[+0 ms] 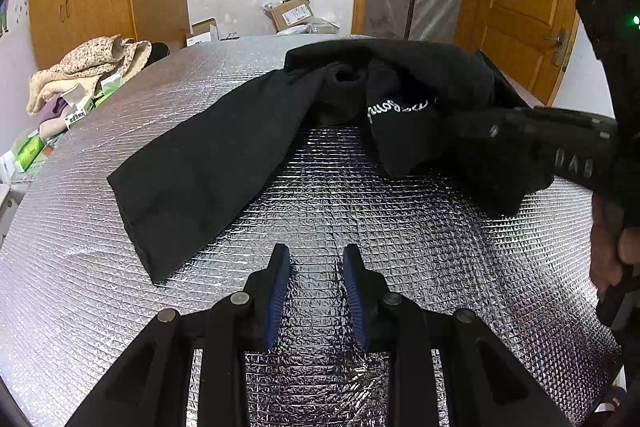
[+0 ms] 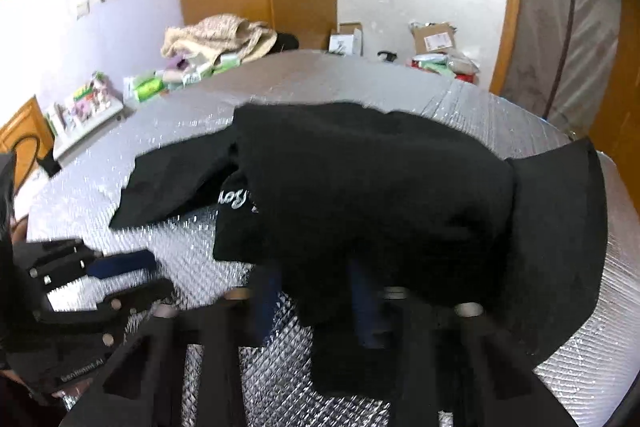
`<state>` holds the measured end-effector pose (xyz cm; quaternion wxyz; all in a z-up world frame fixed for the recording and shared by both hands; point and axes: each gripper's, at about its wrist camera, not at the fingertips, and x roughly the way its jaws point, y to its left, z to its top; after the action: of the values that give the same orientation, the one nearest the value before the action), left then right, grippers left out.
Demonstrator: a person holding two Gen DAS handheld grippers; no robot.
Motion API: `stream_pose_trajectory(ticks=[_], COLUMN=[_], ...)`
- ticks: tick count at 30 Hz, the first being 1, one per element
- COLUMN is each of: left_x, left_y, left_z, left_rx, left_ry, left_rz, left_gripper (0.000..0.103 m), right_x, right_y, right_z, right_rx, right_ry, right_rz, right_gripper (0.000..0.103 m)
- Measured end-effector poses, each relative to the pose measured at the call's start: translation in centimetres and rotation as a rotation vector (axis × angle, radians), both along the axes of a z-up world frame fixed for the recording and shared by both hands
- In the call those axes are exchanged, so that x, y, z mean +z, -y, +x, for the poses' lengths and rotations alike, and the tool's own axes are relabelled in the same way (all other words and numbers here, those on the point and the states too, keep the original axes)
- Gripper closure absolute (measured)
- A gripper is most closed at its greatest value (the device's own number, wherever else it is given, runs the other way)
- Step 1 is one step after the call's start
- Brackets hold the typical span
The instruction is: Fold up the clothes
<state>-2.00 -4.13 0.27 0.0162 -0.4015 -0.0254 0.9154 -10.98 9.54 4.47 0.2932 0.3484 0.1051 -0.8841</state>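
Observation:
A black garment (image 1: pixel 224 147) with white script lettering lies crumpled on a silver quilted foil table cover (image 1: pixel 360 227). My left gripper (image 1: pixel 316 259) is open and empty, low over the foil just in front of the garment's long flat part. My right gripper (image 1: pixel 500 135) reaches in from the right and its tips are buried in the bunched cloth. In the right wrist view the garment (image 2: pixel 380 195) drapes over my right gripper (image 2: pixel 316 291), hiding the blue fingertips. The left gripper (image 2: pixel 132 267) shows at the lower left.
A beige patterned cloth pile (image 1: pixel 92 67) and small green and white boxes (image 1: pixel 76 111) sit at the table's far left. Cardboard boxes (image 1: pixel 292 13) stand behind the table. Wooden wardrobes and a wooden door (image 1: pixel 524 7) line the back wall.

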Motion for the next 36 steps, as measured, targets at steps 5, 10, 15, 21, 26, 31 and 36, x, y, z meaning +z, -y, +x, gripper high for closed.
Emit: stream_pose_trajectory(ticks=[5, 10, 15, 21, 26, 31, 36], left_x=[0.0, 0.1, 0.1, 0.2, 0.3, 1.1, 3.5], left_y=[0.1, 0.2, 1.6, 4.8, 7.0, 10.6, 10.6], left_z=[0.0, 0.0, 0.1, -1.6, -5.1, -8.5, -6.0], left_rx=[0.000, -0.001, 0.015, 0.114, 0.159, 0.265, 0.206], left_ry=[-0.001, -0.001, -0.005, 0.033, 0.048, 0.034, -0.064], left_rz=[0.005, 0.009, 0.073, 0.007, -0.085, -0.077, 0.044], left_gripper=[0.075, 0.075, 0.078, 0.081, 0.081, 0.081, 0.081], right_x=[1.6, 4.1, 7.4, 11.4, 11.5, 11.5, 13.1], right_y=[-1.5, -2.5, -3.2, -4.1, -4.2, -3.7, -2.8], right_z=[0.1, 0.7, 1.7, 3.3, 3.2, 2.7, 1.1], right_rx=[-0.028, -0.037, -0.035, -0.032, -0.026, -0.012, 0.023], right_ry=[-0.034, -0.074, -0.122, -0.200, -0.193, -0.172, -0.193], right_rz=[-0.052, -0.102, -0.163, -0.212, -0.231, -0.247, -0.267], right_gripper=[0.097, 0.097, 0.097, 0.097, 0.097, 0.097, 0.097])
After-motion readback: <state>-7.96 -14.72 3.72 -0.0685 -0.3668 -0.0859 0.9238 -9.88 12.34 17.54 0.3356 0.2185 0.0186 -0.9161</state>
